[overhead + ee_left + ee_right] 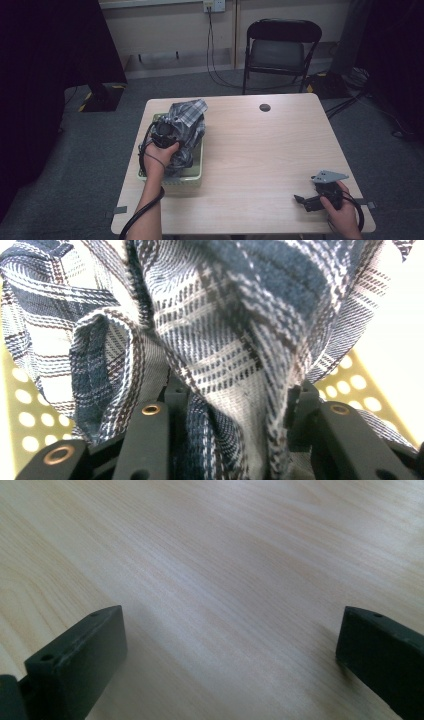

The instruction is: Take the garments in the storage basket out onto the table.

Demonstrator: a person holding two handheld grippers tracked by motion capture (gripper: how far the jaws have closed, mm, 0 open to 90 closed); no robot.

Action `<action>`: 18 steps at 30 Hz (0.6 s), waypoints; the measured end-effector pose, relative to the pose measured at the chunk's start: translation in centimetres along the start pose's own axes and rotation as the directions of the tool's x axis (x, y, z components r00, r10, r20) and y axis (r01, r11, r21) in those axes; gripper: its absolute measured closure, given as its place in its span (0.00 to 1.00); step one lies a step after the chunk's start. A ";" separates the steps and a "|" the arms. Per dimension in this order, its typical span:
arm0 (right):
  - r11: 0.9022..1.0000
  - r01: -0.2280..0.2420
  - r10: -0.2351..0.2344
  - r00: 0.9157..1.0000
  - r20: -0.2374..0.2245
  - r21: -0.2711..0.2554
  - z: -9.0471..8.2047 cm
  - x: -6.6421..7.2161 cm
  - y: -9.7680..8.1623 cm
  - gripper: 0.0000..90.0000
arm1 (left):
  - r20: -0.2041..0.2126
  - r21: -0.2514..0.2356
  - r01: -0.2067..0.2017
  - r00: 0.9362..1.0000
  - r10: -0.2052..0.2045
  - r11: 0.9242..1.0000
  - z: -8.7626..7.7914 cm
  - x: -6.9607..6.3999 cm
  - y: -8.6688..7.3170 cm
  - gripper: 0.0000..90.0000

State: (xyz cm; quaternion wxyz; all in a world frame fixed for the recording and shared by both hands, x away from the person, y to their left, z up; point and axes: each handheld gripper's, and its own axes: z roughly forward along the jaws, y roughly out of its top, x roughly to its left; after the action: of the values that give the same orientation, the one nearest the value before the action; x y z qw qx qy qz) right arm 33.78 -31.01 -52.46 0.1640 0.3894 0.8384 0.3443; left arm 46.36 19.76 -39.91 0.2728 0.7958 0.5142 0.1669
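A blue-and-white plaid cloth (189, 119) is bunched up in a pale yellow-green perforated basket (192, 179) on the left side of the wooden table (260, 150). My left gripper (167, 129) reaches into the bundle from the near side. In the left gripper view, a thick fold of the cloth (220, 315) is pinched between the black jaws of the left gripper (240, 395), with the basket wall (22, 412) behind it. My right gripper (302, 197) rests low near the table's front right corner. It is open (230, 640) over bare wood (225, 555).
A round cable hole (265, 107) sits near the table's far edge. Behind the table stands a black folding chair (282, 47), and cables run across the grey carpet to a wall outlet (214, 5). Dark curtains hang at both sides.
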 end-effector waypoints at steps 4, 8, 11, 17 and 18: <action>1.000 0.000 0.000 1.000 0.000 0.000 0.0 0.0 0.0 0.00 | 0.015 -0.029 -0.007 1.000 0.007 1.000 -1.5 -0.3 0.8 0.66; 1.000 0.000 0.000 1.000 0.000 0.000 0.0 0.0 0.0 0.00 | 0.019 -0.057 -0.016 1.000 0.017 0.998 -2.9 -0.6 1.6 0.66; 1.000 0.000 0.000 1.000 0.000 0.000 0.0 0.0 0.0 0.00 | 0.031 -0.082 -0.023 0.999 0.026 0.996 -3.9 -0.6 2.0 0.66; 1.000 0.001 -0.001 1.000 0.001 0.000 0.0 0.0 0.0 0.00 | 0.044 -0.121 -0.026 0.999 0.031 0.992 -5.5 -0.8 2.5 0.66; 1.000 0.000 0.000 1.000 0.000 0.000 0.0 0.0 0.0 0.00 | 0.047 -0.127 -0.026 0.998 0.032 0.992 -5.7 -0.8 2.5 0.66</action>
State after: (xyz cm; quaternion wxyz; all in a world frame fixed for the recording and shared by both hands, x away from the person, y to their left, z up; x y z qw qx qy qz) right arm 33.78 -31.01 -52.46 0.1642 0.3893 0.8385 0.3442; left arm 44.75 19.67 -33.83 0.3328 0.7882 0.4840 0.1836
